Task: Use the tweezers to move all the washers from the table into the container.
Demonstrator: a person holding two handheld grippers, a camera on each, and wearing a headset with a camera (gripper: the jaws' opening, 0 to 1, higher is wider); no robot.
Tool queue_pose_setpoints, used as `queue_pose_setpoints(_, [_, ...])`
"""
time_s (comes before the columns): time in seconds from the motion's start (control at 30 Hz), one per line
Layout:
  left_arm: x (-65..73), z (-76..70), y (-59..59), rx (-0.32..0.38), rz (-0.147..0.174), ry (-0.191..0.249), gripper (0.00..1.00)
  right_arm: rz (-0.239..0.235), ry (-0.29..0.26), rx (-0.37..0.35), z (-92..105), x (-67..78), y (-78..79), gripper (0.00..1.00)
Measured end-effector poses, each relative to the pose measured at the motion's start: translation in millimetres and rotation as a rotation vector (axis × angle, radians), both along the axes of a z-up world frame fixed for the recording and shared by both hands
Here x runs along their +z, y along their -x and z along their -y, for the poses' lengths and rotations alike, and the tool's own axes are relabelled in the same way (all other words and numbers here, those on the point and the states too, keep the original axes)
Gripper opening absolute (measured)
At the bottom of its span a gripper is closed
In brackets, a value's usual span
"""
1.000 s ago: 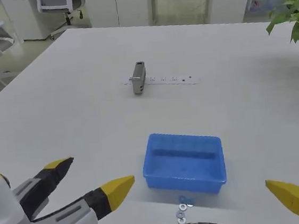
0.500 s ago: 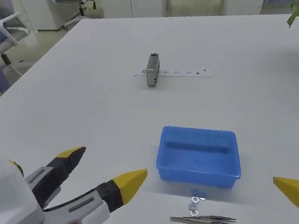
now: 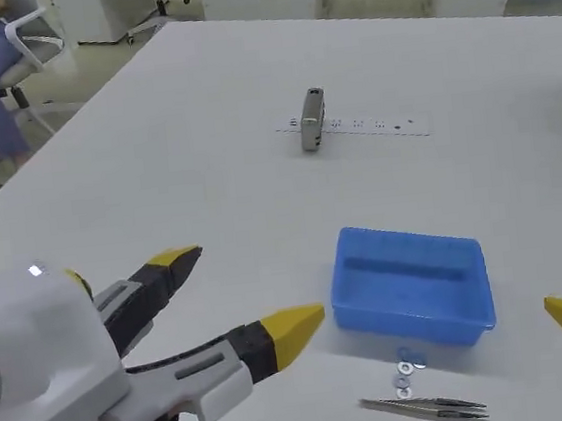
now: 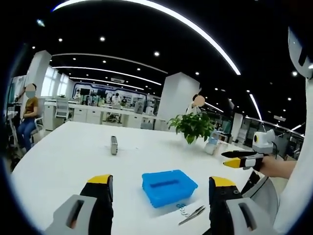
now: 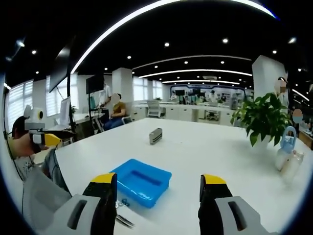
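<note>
Since neither gripper has anything in it yet, we'd say the step in hand is getting hold of the tweezers (image 3: 422, 407), which lie flat on the table (image 3: 155, 163) just in front of the blue container (image 3: 413, 319). The left gripper (image 3: 241, 288) hovers off to the left with its jaws spread wide, and the right gripper (image 5: 157, 179) is spread wide too, empty. Our tip: come down low and level along the tweezers' length and pinch around the middle, so the two arms can be squeezed afterwards without the tool twisting. It's thin, shiny metal lying flat, so it could easily skate away; go slow on the close. The washers (image 3: 406, 370) sit in a tight little cluster between the tweezers and the container wall, touching or overlapping. Careful not to scatter them on the way in. Counting up: one tweezers, one container (looks empty from here), two grippers, and roughly four or five washers. They're too small and bunched for us to be sure.
</note>
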State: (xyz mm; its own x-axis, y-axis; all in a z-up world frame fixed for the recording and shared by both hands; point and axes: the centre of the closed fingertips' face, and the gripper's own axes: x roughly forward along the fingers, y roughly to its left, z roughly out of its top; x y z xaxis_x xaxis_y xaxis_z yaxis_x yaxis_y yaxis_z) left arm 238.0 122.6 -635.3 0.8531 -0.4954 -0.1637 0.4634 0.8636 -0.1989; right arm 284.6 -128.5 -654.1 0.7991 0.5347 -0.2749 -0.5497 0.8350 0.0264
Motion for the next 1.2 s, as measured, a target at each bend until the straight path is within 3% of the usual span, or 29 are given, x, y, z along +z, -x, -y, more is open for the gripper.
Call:
queue_pose_setpoints(0.17, [-5.2,1.3,2.0,-0.058,0.006,-0.037,0.81,0.006,-0.022,-0.062,3.5,3.3,2.3,0.67])
queue_pose_setpoints(0.5, [-12.8,0.0,8.9,-0.141,0.011,-0.028,0.78,0.004,0.015,-0.086,-6.0,-2.5,12.3,0.66])
queue_pose_setpoints(0.67, [-23.3,1.0,7.7,-0.175,-0.009,-0.014,0.76,-0.007,0.022,-0.091,-8.9,-6.3,13.5,0.65])
queue_pose_setpoints(0.73, [-30.8,4.0,6.1,-0.195,-0.024,-0.011,0.7,-0.023,0.044,-0.067,-11.2,-12.1,14.4,0.61])
queue_pose_setpoints(0.83, [-45.0,11.4,3.4,-0.228,-0.051,-0.041,0.6,-0.08,0.146,-0.016,-11.9,-34.4,18.9,0.6])
queue_pose_setpoints(0.93, [-59.5,26.0,6.6,-0.305,-0.112,-0.051,0.55,-0.14,0.212,0.076,-21.2,-55.6,29.9,0.49])
queue_pose_setpoints(1.07, [-80.4,44.2,8.5,-0.42,-0.163,-0.129,0.49,-0.245,0.224,0.199,-40.4,-81.5,42.2,0.36])
queue_pose_setpoints(1.13, [-87.7,52.8,8.0,-0.47,-0.184,-0.137,0.48,-0.267,0.261,0.246,-47.1,-91.0,43.8,0.32])
queue_pose_setpoints(1.2, [-93.8,58.6,7.8,-0.509,-0.202,-0.149,0.46,-0.256,0.274,0.277,-54.0,-93.7,42.6,0.28])
